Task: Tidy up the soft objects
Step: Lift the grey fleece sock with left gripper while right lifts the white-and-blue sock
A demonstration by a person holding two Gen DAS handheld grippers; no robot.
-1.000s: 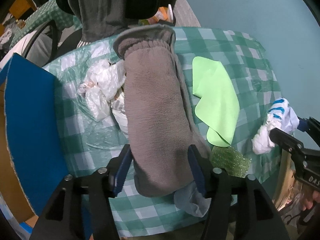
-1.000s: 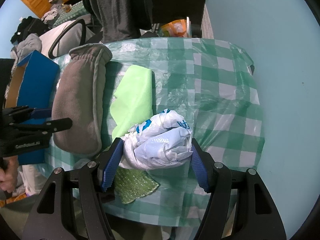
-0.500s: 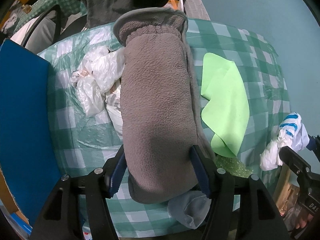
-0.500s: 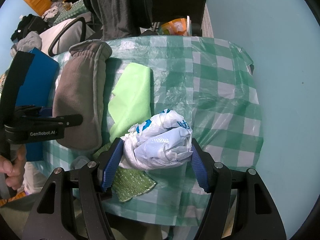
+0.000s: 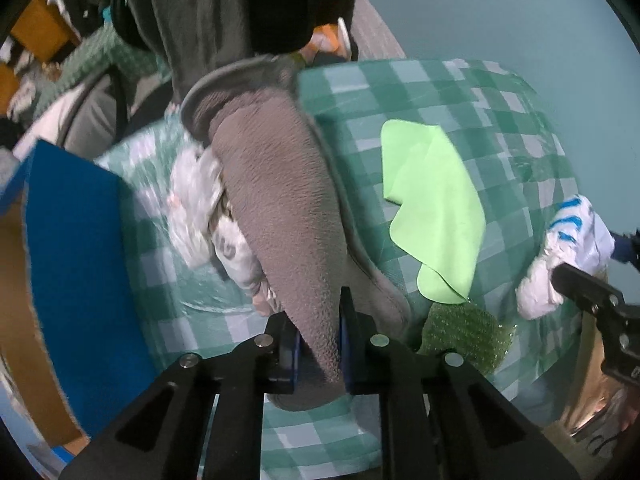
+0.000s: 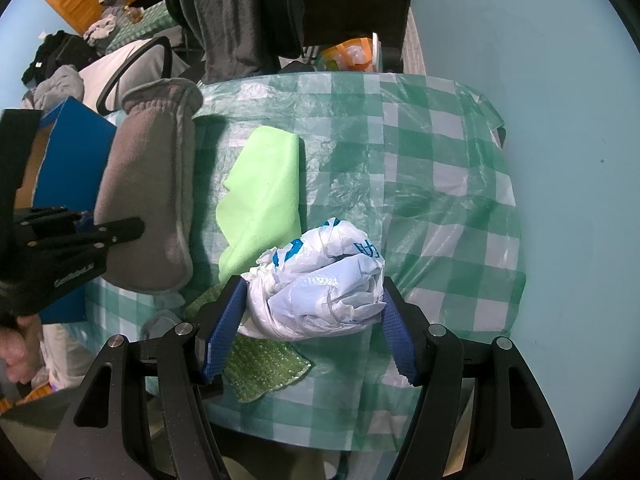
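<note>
My left gripper [image 5: 319,340] is shut on a long grey fleece mitt [image 5: 280,208], pinching its near end and holding it above the checked table [image 5: 500,120]; the mitt also shows in the right wrist view [image 6: 148,200]. My right gripper [image 6: 312,320] holds a crumpled white-and-blue plastic bag [image 6: 320,284] between its blue pads, jaws wide around it. That bag shows at the right in the left wrist view [image 5: 568,248]. A bright green cloth [image 5: 432,208] lies flat mid-table. A dark green scrub pad [image 6: 264,364] lies at the near edge.
A blue-lined cardboard box [image 5: 72,264] stands open at the table's left. White plastic bags [image 5: 192,208] lie crumpled beside it, under the mitt. A person in dark clothes [image 5: 224,20] stands behind the table. A pale blue wall [image 6: 560,120] borders the right.
My left gripper has closed on the grey mitt, squeezing its near end narrow, and lifted it. The right gripper and its bag have not moved.
</note>
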